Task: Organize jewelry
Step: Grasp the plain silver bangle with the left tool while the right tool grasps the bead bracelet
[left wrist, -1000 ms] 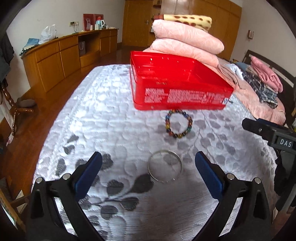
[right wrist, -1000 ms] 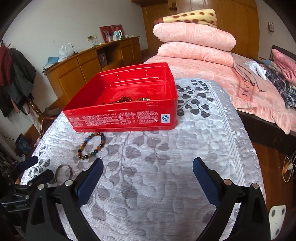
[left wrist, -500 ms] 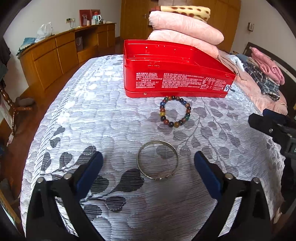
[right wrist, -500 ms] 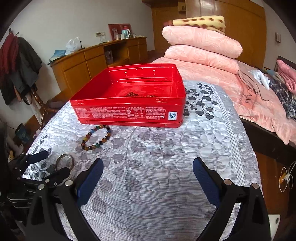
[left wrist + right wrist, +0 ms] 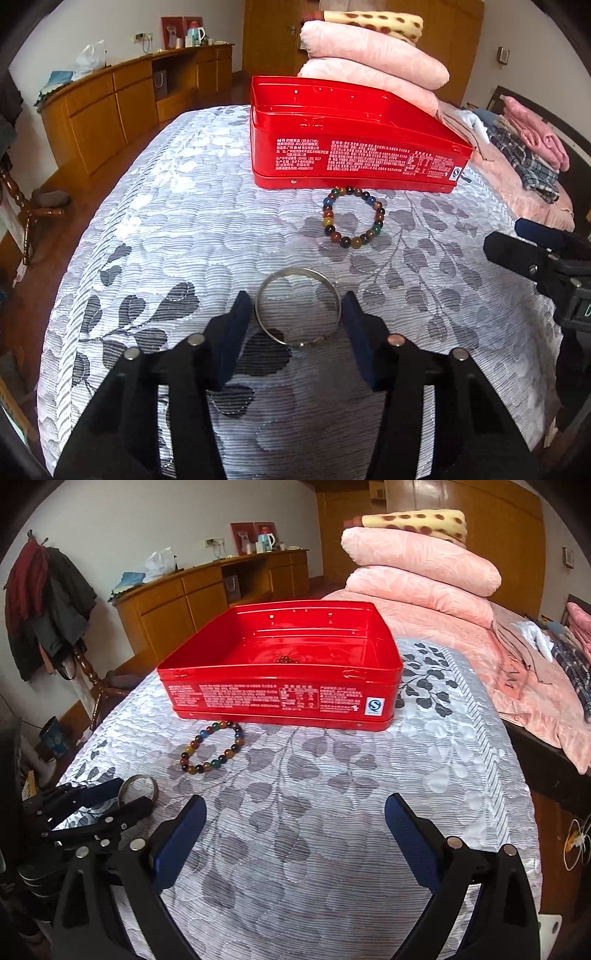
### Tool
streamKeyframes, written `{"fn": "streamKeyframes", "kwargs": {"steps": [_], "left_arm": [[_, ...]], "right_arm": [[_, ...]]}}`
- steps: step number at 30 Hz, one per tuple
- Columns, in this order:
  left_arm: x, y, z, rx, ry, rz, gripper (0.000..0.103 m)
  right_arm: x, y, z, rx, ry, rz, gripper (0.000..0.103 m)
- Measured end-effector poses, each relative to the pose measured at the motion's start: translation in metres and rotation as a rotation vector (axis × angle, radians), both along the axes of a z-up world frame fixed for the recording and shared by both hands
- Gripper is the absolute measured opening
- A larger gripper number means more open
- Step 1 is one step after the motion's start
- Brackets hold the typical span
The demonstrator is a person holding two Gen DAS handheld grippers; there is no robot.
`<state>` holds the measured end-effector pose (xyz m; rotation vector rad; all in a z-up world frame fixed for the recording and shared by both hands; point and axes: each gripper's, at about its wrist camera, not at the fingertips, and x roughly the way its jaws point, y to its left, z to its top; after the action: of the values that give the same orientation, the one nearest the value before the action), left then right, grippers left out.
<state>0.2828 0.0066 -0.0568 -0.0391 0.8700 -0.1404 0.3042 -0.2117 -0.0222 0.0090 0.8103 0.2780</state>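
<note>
A silver bangle lies on the grey leaf-patterned bedspread. My left gripper has closed in around it, a blue pad at each side, touching or nearly so. The bangle also shows in the right wrist view between the left gripper's fingers. A bracelet of coloured beads lies just in front of an open red tin box. The box holds some dark beads. My right gripper is open and empty above the bedspread, right of the bracelet.
Folded pink quilts are stacked behind the box. Clothes lie on the bed at right. A wooden cabinet runs along the left wall. The bed's edge drops off at left and right.
My left gripper has moved forward and down to the bangle and its jaws have narrowed from wide open to either side of it. The right gripper shifted slightly closer to the box.
</note>
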Motion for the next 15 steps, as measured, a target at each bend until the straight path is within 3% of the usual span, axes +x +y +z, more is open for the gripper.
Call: {"fn": "streamKeyframes", "kwargs": {"steps": [15], "left_arm": [[0.009,0.027,0.010,-0.030,-0.030,0.061,0.047]], "right_arm": [[0.010,0.015,-0.007,0.041,0.039,0.035,0.094]]}}
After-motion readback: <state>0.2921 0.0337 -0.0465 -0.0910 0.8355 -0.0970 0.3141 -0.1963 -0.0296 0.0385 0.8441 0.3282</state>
